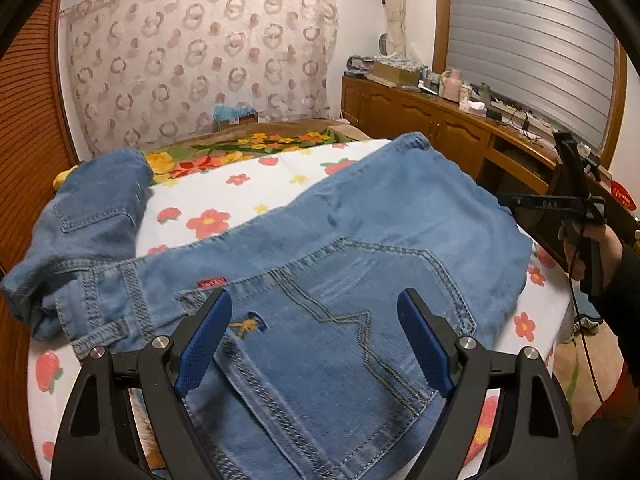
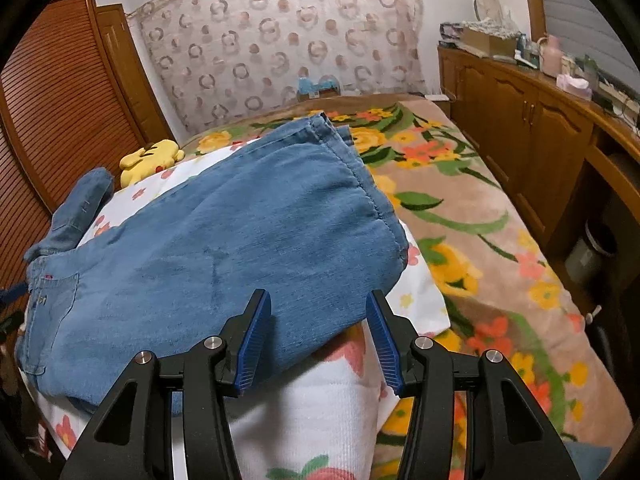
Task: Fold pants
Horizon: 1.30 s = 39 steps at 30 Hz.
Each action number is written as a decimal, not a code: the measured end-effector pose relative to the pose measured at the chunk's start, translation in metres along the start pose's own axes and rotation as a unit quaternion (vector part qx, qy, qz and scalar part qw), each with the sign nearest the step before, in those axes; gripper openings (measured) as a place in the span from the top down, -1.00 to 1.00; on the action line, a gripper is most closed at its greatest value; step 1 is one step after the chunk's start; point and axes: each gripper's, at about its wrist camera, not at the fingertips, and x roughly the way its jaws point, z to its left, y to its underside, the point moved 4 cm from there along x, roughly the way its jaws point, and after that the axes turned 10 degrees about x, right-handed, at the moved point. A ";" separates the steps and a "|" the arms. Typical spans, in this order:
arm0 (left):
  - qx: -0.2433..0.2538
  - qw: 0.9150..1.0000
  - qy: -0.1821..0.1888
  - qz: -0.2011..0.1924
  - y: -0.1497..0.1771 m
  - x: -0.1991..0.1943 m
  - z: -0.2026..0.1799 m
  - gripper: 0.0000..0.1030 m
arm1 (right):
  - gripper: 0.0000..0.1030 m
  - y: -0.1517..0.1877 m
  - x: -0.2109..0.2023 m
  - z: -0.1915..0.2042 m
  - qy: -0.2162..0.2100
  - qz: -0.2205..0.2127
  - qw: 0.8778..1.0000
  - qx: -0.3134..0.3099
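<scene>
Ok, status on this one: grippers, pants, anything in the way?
Left gripper open over back pocket. Right gripper open, nothing gripped. Blue denim pants lie partly folded on flowered white sheet. Nothing in the way.

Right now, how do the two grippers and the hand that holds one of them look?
Both the left gripper and the right gripper have black angular frames with silver round pivot bolts and blue ribbed pads. Seen from the left wrist, the right gripper has a thin black cable, and the hand on it wears a dark sleeve.

The left gripper [image 1: 314, 320] hovers wide apart over the jeans [image 1: 360, 232].
</scene>
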 end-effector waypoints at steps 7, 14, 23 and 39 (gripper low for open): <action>0.000 1.000 0.008 0.009 0.007 0.003 -0.007 -0.65 | 0.00 -0.008 0.015 -0.013 0.007 0.037 0.999 0.027; -0.005 1.000 0.007 0.008 0.011 -0.003 -0.005 -0.65 | 0.09 -0.015 0.019 -0.016 -0.009 0.056 0.997 0.049; -0.018 1.000 -0.008 -0.005 0.017 -0.022 0.008 -0.65 | 0.94 -0.025 -0.009 0.012 -0.001 -0.001 1.000 -0.004; -0.063 0.996 -0.062 -0.032 0.029 -0.072 0.065 -0.65 | 0.94 -0.009 -0.085 0.213 -0.170 -0.043 0.971 -0.162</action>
